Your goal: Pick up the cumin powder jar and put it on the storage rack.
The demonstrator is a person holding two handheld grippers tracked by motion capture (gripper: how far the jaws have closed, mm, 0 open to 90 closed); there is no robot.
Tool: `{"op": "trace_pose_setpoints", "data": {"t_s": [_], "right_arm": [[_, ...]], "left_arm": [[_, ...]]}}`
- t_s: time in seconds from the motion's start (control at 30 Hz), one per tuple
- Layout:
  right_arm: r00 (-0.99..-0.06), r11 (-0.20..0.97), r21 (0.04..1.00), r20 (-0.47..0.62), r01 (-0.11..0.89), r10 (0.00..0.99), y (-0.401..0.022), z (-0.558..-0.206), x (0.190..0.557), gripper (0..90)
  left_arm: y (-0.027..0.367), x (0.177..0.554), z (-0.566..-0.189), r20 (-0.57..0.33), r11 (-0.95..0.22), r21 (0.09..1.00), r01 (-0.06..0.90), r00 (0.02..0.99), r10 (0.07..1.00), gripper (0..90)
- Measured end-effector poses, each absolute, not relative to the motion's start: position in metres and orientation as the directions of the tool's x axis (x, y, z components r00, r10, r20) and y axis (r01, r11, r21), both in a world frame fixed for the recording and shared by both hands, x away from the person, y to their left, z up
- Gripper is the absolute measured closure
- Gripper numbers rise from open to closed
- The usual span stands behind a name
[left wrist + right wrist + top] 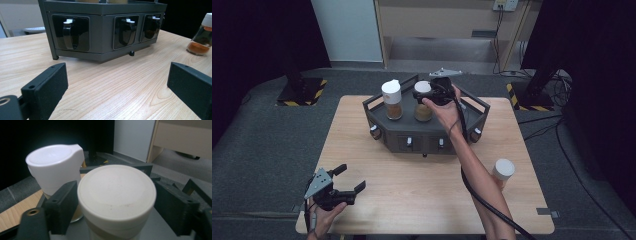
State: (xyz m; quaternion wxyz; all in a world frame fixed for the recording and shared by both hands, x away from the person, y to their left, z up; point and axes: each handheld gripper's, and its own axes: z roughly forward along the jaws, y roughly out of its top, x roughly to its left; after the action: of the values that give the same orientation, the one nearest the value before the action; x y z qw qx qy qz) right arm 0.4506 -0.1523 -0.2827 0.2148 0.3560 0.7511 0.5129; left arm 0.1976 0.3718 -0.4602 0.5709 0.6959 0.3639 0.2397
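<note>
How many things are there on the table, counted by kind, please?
Spice jars with white caps: 3, two in the rack and one on the table
Dark rack: 1
Total: 4

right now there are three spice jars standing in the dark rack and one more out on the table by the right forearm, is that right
Not quite: the dark rack holds two spice jars, one at its left and one under the right gripper. The high view shows it. One more jar does stand on the table by the right forearm.
</note>
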Motion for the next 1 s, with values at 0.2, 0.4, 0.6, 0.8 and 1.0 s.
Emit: {"op": "trace_pose_setpoints", "data": {"t_s": [0.2, 0.4, 0.6, 0.8, 1.0], "right_arm": [[-0.662, 0.209, 0.939, 0.025, 0.272, 0.749, -0.163, -0.270, 0.441, 9.2], [-0.664, 0.212, 0.948, 0.000, 0.239, 0.748, -0.174, -0.251, 0.426, 7.1], [-0.684, 0.217, 0.955, -0.022, 0.201, 0.729, -0.190, -0.239, 0.407, 5.2], [-0.693, 0.233, 0.960, -0.060, 0.158, 0.718, -0.205, -0.230, 0.386, 3.7], [-0.703, 0.254, 0.959, -0.094, 0.127, 0.705, -0.220, -0.227, 0.363, 2.2]], "left_arm": [[0.372, 0.198, -0.460, -0.082, -0.084, 0.969, 0.232, 0.621, 0.780, 2.0], [0.371, 0.198, -0.460, -0.080, -0.087, 0.969, 0.233, 0.623, 0.778, 2.0], [0.372, 0.198, -0.460, -0.079, -0.089, 0.968, 0.234, 0.623, 0.778, 2.0], [0.371, 0.198, -0.459, -0.077, -0.091, 0.968, 0.233, 0.623, 0.778, 2.0], [0.371, 0.198, -0.459, -0.077, -0.093, 0.968, 0.235, 0.624, 0.777, 2.0]]}}
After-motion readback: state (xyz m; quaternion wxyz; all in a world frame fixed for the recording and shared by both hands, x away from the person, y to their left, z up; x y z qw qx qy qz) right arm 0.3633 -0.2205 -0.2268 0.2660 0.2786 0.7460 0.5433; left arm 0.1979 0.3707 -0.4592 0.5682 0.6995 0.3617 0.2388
